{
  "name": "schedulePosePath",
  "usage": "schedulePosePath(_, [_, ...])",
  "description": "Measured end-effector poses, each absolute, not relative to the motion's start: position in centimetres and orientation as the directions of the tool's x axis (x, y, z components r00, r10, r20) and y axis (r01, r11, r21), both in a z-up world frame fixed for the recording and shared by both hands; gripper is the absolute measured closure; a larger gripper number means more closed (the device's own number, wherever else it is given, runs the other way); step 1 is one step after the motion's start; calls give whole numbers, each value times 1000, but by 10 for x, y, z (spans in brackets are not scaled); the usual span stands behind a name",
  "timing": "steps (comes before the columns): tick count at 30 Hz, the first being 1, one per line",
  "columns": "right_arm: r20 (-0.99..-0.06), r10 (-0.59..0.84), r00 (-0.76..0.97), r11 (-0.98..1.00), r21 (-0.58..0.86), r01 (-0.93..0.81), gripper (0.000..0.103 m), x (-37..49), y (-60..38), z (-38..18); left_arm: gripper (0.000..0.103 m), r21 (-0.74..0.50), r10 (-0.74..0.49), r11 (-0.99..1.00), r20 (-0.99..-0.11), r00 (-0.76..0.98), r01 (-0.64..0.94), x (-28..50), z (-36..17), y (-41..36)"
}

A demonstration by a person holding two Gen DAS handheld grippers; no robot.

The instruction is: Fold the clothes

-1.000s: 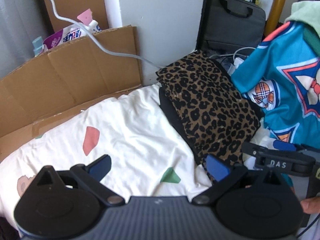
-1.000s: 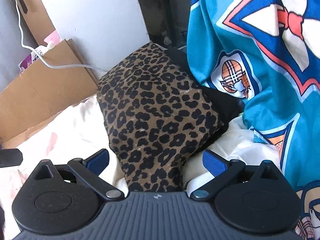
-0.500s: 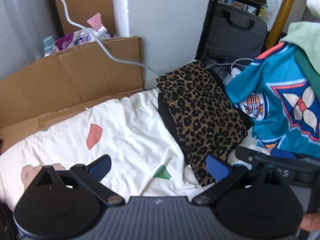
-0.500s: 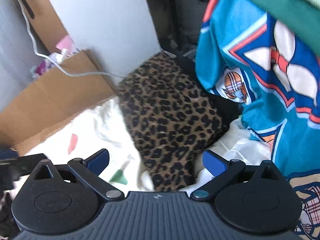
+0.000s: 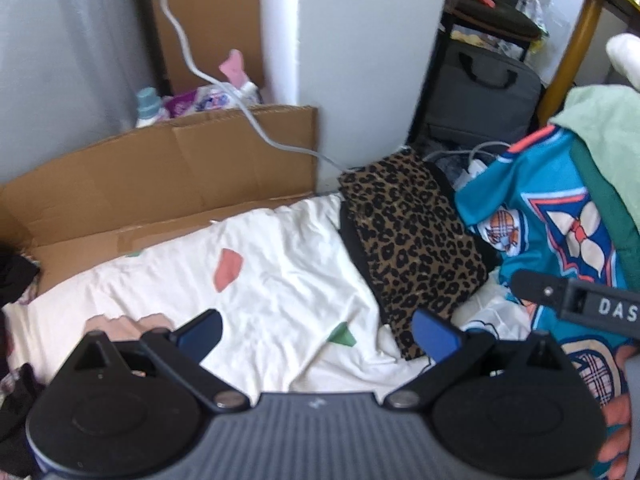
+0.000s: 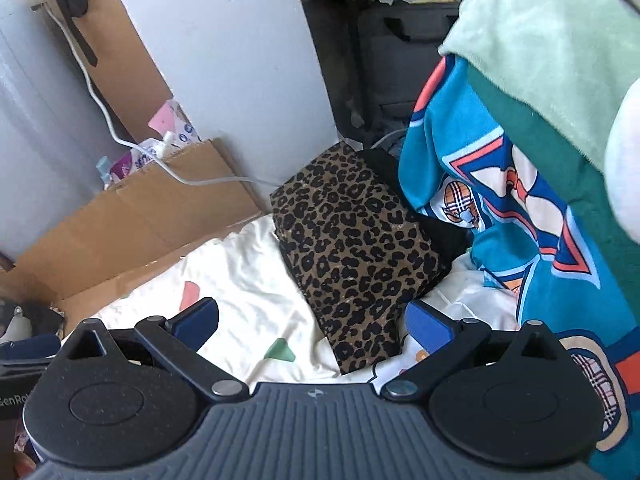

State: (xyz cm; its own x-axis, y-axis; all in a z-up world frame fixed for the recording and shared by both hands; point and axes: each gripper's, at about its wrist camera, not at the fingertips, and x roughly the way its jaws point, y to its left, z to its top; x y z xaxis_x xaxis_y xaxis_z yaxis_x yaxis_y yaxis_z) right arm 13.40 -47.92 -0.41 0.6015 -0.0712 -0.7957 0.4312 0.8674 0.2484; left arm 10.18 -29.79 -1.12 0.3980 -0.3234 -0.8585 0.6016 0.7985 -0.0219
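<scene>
A folded leopard-print garment [image 5: 412, 240] [image 6: 352, 248] lies on a black piece at the far end of a white bed sheet [image 5: 280, 280] [image 6: 240, 280] with coloured patches. My left gripper [image 5: 316, 330] hovers open above the sheet, nothing between its blue pads. My right gripper [image 6: 312, 322] is open too, held above the near end of the leopard garment. A teal patterned garment [image 5: 560, 232] [image 6: 520, 208] hangs at the right under pale green and dark green cloth [image 6: 552, 40]. The right gripper's body [image 5: 576, 300] shows in the left wrist view.
Flattened cardboard [image 5: 160, 184] [image 6: 132, 220] lines the bed's left edge against a white wall [image 5: 360, 60]. A white cable [image 5: 224, 92] runs down to the bed. Bottles and packets [image 5: 192, 100] sit behind the cardboard. A grey bag [image 5: 480, 100] stands at the back. Dark clothes [image 5: 16, 276] lie far left.
Both grippers have pulled back and risen from the leopard garment, so more sheet and room shows. The garment lies released on the bed. Both stay open.
</scene>
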Motion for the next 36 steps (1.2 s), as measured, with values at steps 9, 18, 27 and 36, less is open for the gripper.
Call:
schedulePosePath(9, [-775, -69, 628, 887, 240, 394, 1, 123, -448, 50, 1, -59, -325, 840, -850, 414, 539, 98, 30, -253])
schedulePosePath(18, [-798, -58, 600, 883, 240, 404, 1, 115, -419, 69, 1, -43, -314, 860, -830, 461, 509, 81, 59, -214])
schedulePosePath(27, [-774, -102, 624, 904, 190, 383, 1, 93, -387, 96, 1, -20, -305, 871, -806, 507, 491, 57, 72, -182])
schedulePosePath(36, [-747, -114, 656, 935, 142, 324, 1, 66, -369, 107, 1, -37, -310, 892, -777, 548, 451, 33, 84, -142])
